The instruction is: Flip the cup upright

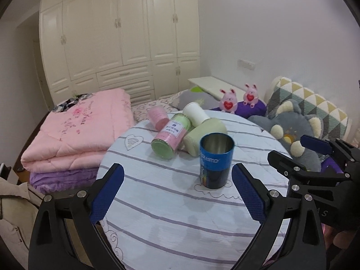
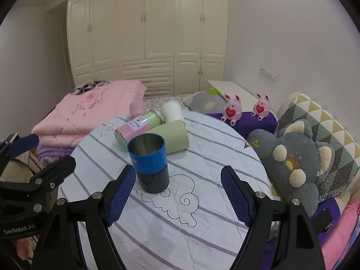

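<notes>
A blue and black metal cup (image 1: 216, 160) stands upright, mouth up, on the round striped table (image 1: 180, 213); it also shows in the right wrist view (image 2: 149, 163). Behind it lie a pale green cup (image 1: 205, 135) (image 2: 172, 136), a pink and green can (image 1: 171, 136) (image 2: 138, 126), a white cup (image 1: 195, 113) (image 2: 172, 111) and a pink cup (image 1: 157, 117) (image 2: 137, 108), all on their sides. My left gripper (image 1: 177, 191) is open and empty in front of the blue cup. My right gripper (image 2: 177, 193) is open and empty, its left finger close to the blue cup.
A folded pink quilt (image 1: 76, 132) lies to the left on the bed. A grey plush toy (image 2: 294, 157), a patterned cushion (image 2: 326, 130) and two pink plush rabbits (image 2: 232, 110) sit to the right. A cream wardrobe (image 2: 146, 33) stands behind.
</notes>
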{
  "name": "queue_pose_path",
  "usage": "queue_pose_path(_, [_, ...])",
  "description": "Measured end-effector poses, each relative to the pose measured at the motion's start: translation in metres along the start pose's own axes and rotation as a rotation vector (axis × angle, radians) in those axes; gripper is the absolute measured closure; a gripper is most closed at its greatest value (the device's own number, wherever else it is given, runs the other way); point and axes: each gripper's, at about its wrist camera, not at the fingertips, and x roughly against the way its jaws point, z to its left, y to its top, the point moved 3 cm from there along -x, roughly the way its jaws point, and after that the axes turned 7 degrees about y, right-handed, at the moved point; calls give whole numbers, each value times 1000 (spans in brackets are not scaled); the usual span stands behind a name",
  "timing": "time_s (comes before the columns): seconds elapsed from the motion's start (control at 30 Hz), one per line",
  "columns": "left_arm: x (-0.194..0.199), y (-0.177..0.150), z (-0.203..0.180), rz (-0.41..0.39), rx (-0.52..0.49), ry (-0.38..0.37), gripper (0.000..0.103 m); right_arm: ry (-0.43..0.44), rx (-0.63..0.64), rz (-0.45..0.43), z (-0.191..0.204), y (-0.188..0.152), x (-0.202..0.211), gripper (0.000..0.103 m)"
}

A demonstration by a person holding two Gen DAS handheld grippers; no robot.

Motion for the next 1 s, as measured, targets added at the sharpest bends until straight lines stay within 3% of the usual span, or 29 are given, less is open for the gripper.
queue_pose_path(0.37, [7,3,3,-16,20,-12,5,-23,-14,-46,0,0,8,24])
queue_pose_path(0.7, [15,9,6,-90,60,-23,3,-58,36,-128,2,0,16,24])
queue_pose_path(1.0, [13,10,0,-120,52,-9,1,-36,11,-146,-6,-2,16,24])
